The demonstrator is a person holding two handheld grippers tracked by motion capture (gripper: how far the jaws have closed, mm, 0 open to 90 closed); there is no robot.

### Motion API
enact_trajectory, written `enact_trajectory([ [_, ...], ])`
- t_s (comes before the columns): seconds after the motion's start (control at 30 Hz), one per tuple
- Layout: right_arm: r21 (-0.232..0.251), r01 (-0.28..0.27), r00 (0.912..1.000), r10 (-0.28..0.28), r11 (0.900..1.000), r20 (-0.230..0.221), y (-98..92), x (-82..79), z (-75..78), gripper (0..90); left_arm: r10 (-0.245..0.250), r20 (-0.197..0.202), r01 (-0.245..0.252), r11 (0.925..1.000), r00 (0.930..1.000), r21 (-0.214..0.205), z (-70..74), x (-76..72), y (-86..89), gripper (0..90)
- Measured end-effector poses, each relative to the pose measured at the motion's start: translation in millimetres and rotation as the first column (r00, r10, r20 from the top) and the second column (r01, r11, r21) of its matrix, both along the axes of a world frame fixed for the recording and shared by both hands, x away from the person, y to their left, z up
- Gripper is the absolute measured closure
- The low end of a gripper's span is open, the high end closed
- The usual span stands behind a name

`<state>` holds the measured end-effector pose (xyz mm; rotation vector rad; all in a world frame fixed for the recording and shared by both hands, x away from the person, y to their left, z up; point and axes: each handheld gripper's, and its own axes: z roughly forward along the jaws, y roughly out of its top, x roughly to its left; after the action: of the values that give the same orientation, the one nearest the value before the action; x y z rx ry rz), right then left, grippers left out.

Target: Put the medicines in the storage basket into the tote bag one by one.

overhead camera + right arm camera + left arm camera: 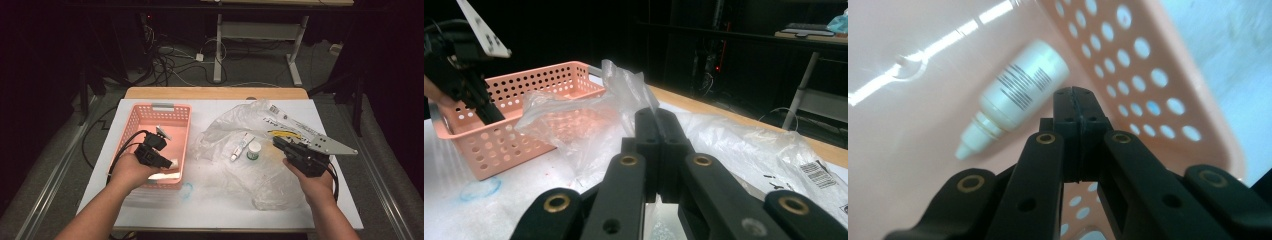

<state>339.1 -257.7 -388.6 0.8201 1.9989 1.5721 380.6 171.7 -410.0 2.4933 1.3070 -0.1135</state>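
The left gripper (165,161) reaches down into the pink basket (145,112), and its jaws are pressed together with nothing between them. Just beyond and left of the jaw tips, in the left gripper view, a small white bottle (1013,97) lies on its side on the basket floor, its pointed cap turned toward the lower left. The bottle is close to the jaws but apart from them. To the right of the jaws stands the perforated basket wall (1148,80), and behind it the white table cover (1238,50).

The right gripper (280,142) is held over the crumpled clear plastic bag (235,175), which is spread on the white table (320,112). Its jaws also are closed on nothing. In the right gripper view a raised fold of the bag (624,85) stands just ahead of the jaw tips, between them and the basket (539,80). Whether the tips touch the plastic I cannot tell. Far to the left of these jaws, the left gripper (491,117) points down into the basket.

In front of the right jaws, on the bag, lie a small white tube (242,146) and a round white jar (254,150) with a green band, just beside each other. A blue ring mark (186,190) is on the table near the front corner of the basket.
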Motion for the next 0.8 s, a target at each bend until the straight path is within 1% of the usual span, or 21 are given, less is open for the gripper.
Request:
enact_trajectory([
  [0.03,0.001,-0.001,1.0000,0.001,1.0000,0.002,0.4,-0.1,0.1,90.0,-0.005,-0.012,0.005,0.9999,0.9999,0.016,-3.7,1.7,-1.7,88.1],
  [0.1,-0.001,-0.002,1.0000,0.002,1.0000,0.003,0.5,0.0,0.0,90.0,0.002,-0.024,-0.002,0.9995,0.9997,0.031,-9.4,6.2,-3.8,88.1],
  [0.2,0.001,-0.001,1.0000,0.001,1.0000,0.001,0.0,0.3,0.0,90.0,0.023,-0.015,-0.022,0.9988,0.9996,0.044,-13.3,13.9,-2.2,88.1],
  [0.23,0.002,0.000,1.0000,0.000,1.0000,0.002,-0.1,0.6,-0.2,90.0,0.029,-0.006,-0.029,0.9989,0.9996,0.038,-14.1,16.2,-1.0,88.1],
  [0.3,0.003,0.001,1.0000,-0.001,1.0000,-0.005,-0.4,1.2,-1.1,90.0,0.057,0.028,-0.058,0.9979,0.9980,0.028,-14.3,20.7,1.5,88.1],
  [0.37,0.002,-0.001,1.0000,0.001,1.0000,-0.006,-0.6,2.1,-1.9,90.0,0.065,0.056,-0.067,0.9974,0.9963,0.026,-16.5,24.9,3.1,88.0],
  [0.4,0.001,-0.002,1.0000,0.002,1.0000,-0.004,-0.5,2.3,-2.0,90.0,0.070,0.082,-0.073,0.9970,0.9941,0.027,-16.9,25.9,3.3,88.0],
  [0.43,0.001,-0.001,1.0000,0.001,1.0000,-0.003,-0.4,2.0,-1.9,90.0,0.078,0.104,-0.080,0.9966,0.9915,0.017,-15.5,26.7,4.5,87.9],
  [0.47,0.000,0.000,1.0000,0.000,1.0000,-0.005,-0.5,1.4,-1.6,90.0,0.088,0.129,-0.088,0.9961,0.9876,-0.009,-12.8,27.3,6.6,87.8],
  [0.5,0.004,0.001,1.0000,-0.001,1.0000,-0.007,-0.7,0.9,-1.3,90.0,0.098,0.164,-0.094,0.9950,0.9815,-0.035,-9.4,27.6,9.0,87.7],
  [0.53,0.006,0.002,1.0000,-0.002,1.0000,-0.004,-1.2,0.9,-1.1,90.0,0.099,0.207,-0.091,0.9947,0.9732,-0.049,-6.0,27.8,11.1,86.7],
  [0.57,0.004,0.000,1.0000,0.000,1.0000,0.001,-1.6,1.0,-1.0,90.0,0.093,0.251,-0.084,0.9953,0.9634,-0.049,-2.8,28.7,13.3,78.6],
  [0.6,0.004,0.001,1.0000,-0.001,1.0000,0.001,-1.7,1.0,-1.0,90.0,0.096,0.280,-0.084,0.9950,0.9552,-0.054,-0.5,30.6,15.6,73.6],
  [0.63,0.004,0.002,1.0000,-0.002,1.0000,-0.003,-1.5,0.7,-1.1,90.0,0.106,0.289,-0.091,0.9937,0.9513,-0.066,0.7,33.6,17.9,66.1],
  [0.7,0.000,0.000,1.0000,0.000,1.0000,-0.006,-0.6,0.5,-1.6,90.0,0.103,0.261,-0.081,0.9924,0.9598,-0.093,0.3,41.1,21.7,53.4],
  [0.73,-0.001,-0.002,1.0000,0.002,1.0000,-0.005,0.0,0.9,-2.0,90.0,0.092,0.263,-0.073,0.9939,0.9604,-0.083,-1.1,44.7,22.1,48.8],
  [0.77,0.000,-0.005,1.0000,0.005,1.0000,-0.006,0.7,1.3,-2.6,90.0,0.090,0.263,-0.070,0.9939,0.9606,-0.085,-3.4,49.2,22.3,43.0],
  [0.8,-0.002,-0.004,0.9999,0.004,1.0000,-0.010,1.2,1.7,-3.1,90.0,0.089,0.263,-0.067,0.9934,0.9608,-0.094,-6.4,54.0,23.1,40.4],
])
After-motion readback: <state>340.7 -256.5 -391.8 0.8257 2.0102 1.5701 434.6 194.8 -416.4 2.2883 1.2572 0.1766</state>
